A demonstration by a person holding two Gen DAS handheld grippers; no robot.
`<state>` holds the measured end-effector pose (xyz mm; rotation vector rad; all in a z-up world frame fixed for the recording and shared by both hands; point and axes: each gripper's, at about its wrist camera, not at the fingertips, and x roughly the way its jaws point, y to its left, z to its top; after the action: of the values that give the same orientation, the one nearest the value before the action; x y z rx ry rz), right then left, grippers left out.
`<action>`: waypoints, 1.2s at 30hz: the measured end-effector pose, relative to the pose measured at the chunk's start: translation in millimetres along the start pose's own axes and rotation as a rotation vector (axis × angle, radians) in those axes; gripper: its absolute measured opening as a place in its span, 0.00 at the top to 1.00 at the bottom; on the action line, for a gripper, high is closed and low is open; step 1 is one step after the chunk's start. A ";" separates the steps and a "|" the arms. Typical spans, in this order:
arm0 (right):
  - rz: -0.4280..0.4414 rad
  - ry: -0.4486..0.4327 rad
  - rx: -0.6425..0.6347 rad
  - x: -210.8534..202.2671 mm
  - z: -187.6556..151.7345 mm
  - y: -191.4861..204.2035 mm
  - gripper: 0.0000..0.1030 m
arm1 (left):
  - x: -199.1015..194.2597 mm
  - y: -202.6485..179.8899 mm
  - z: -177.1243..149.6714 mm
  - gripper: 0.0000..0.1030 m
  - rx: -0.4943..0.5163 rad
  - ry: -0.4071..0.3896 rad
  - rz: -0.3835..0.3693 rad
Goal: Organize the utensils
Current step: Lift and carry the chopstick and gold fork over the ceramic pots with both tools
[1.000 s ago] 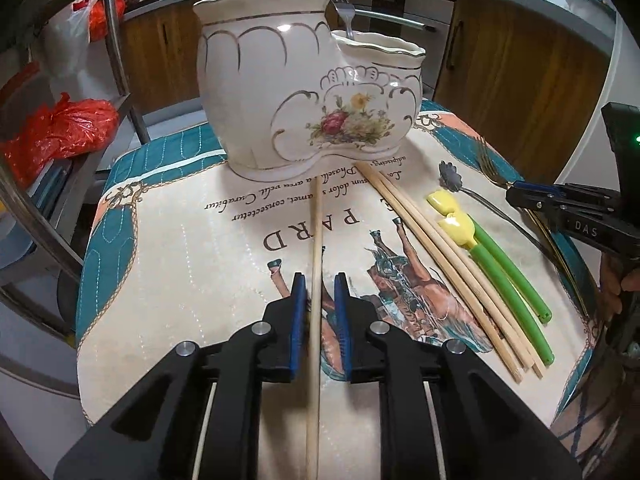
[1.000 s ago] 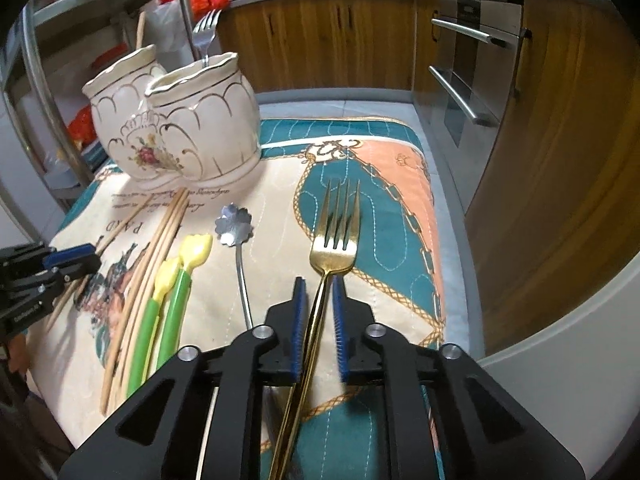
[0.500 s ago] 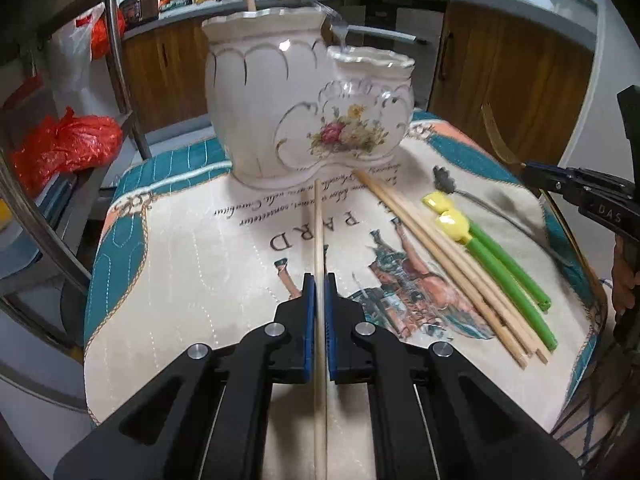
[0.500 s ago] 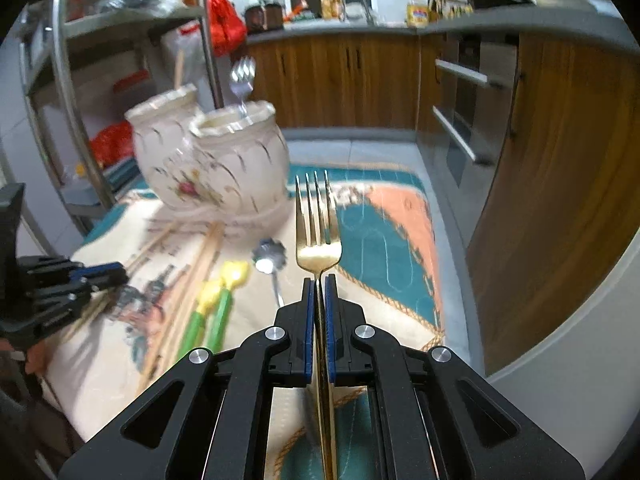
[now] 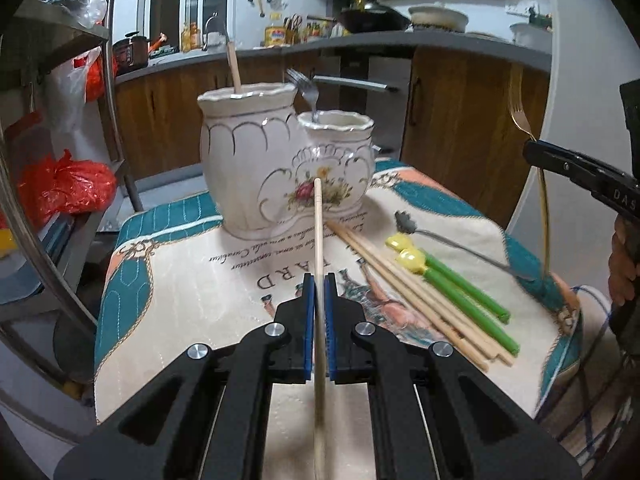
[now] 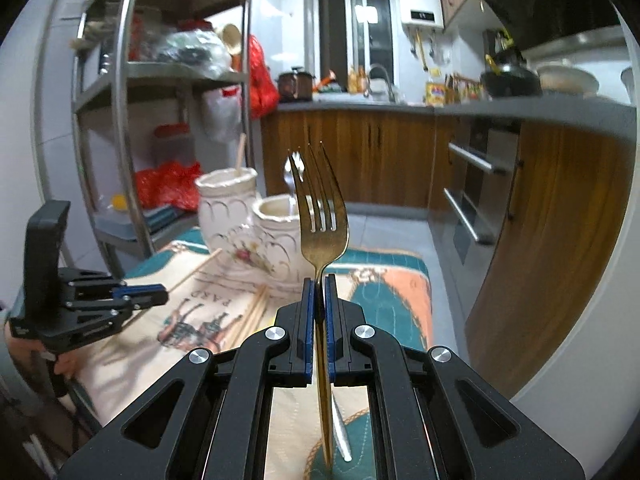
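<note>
A white two-part ceramic utensil holder [image 5: 280, 168] with a flower print stands at the far side of the printed cloth; it also shows in the right wrist view [image 6: 240, 224]. A chopstick stands in its tall pot and a silver fork [image 5: 306, 92] in its short pot. My left gripper [image 5: 319, 284] is shut on a wooden chopstick [image 5: 318, 232], lifted off the cloth and pointing at the holder. My right gripper [image 6: 319, 288] is shut on a gold fork [image 6: 320, 208], held upright in the air, tines up. Both hands are short of the holder.
On the cloth [image 5: 180, 288] lie several wooden chopsticks [image 5: 404, 292], two green-handled yellow spoons [image 5: 456, 292] and a flower-headed silver spoon [image 5: 444, 236]. A metal shelf rack [image 5: 60, 160] with red bags stands at left. Wooden cabinets [image 5: 460, 120] lie behind.
Both grippers closed on their utensils and lifted them off the cloth: the left raised the chopstick, the right raised the gold fork upright.
</note>
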<state>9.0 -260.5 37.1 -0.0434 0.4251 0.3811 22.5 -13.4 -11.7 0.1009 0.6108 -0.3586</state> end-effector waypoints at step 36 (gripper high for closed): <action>0.135 -0.197 0.096 79.2 149.0 -1.2 0.94 | 19.2 72.3 176.7 0.95 -0.173 -0.424 0.004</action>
<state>134.8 -215.9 140.3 0.1164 0.2512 0.4930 158.9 13.5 120.6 -0.1381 0.2201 -0.3092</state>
